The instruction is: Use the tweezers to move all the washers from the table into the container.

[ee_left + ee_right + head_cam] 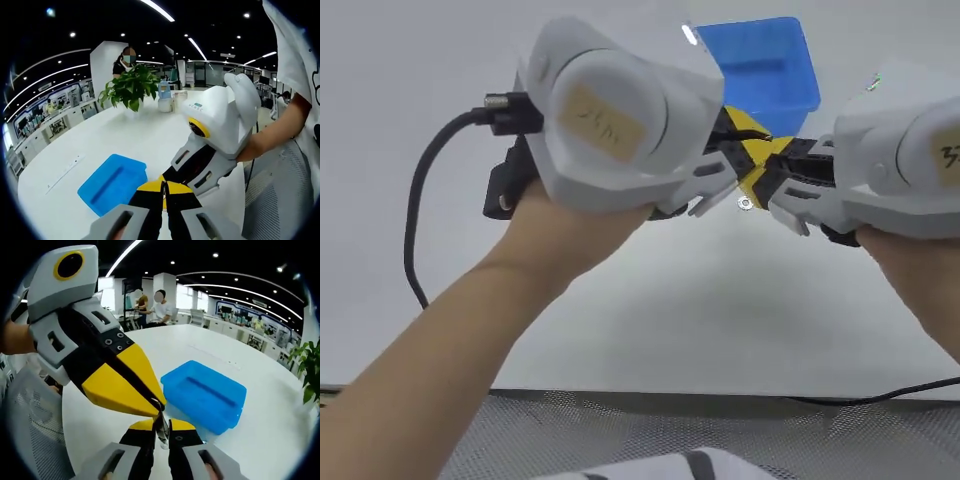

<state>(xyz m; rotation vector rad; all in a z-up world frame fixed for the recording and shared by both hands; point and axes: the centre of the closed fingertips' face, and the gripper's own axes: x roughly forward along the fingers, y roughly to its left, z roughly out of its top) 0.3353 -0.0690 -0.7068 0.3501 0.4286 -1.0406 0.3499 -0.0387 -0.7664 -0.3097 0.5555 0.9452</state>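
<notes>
**Tweezers held between both grippers above one loose washer**

We find the right gripper (pixel 161 426) closed on the tweezers (pixel 160 417), a thin metal sliver that stands between its yellow jaw tips. The left gripper (pixel 163 194) has its jaws pressed together. In the right gripper view, its tip meets the upper end of that sliver. We cannot tell whether it actually pinches the tool or only touches it. The tweezers' own points are hidden, so we cannot tell whether they are spread, pressed or carrying anything.

The two grippers face each other on the near side of the blue container (pixel 790 95), raised above the table (pixel 650 300). We judge this to be a handover or a regrip, made to seat the slender tool squarely before it goes down to pick anything up.

One washer (pixel 746 204) lies on the table on the near side of the container, just under the meeting jaws and outside the container's walls. We judge the transfer of this washer not yet done.

As to writing, a yellowish label (pixel 600 125) on the left gripper's housing carries handwritten marks that we cannot read. A second label (pixel 948 158), on the right gripper, shows what may be a "3" at the picture's edge. Small print on the right gripper's white shell is too small to read in the left gripper view.
</notes>
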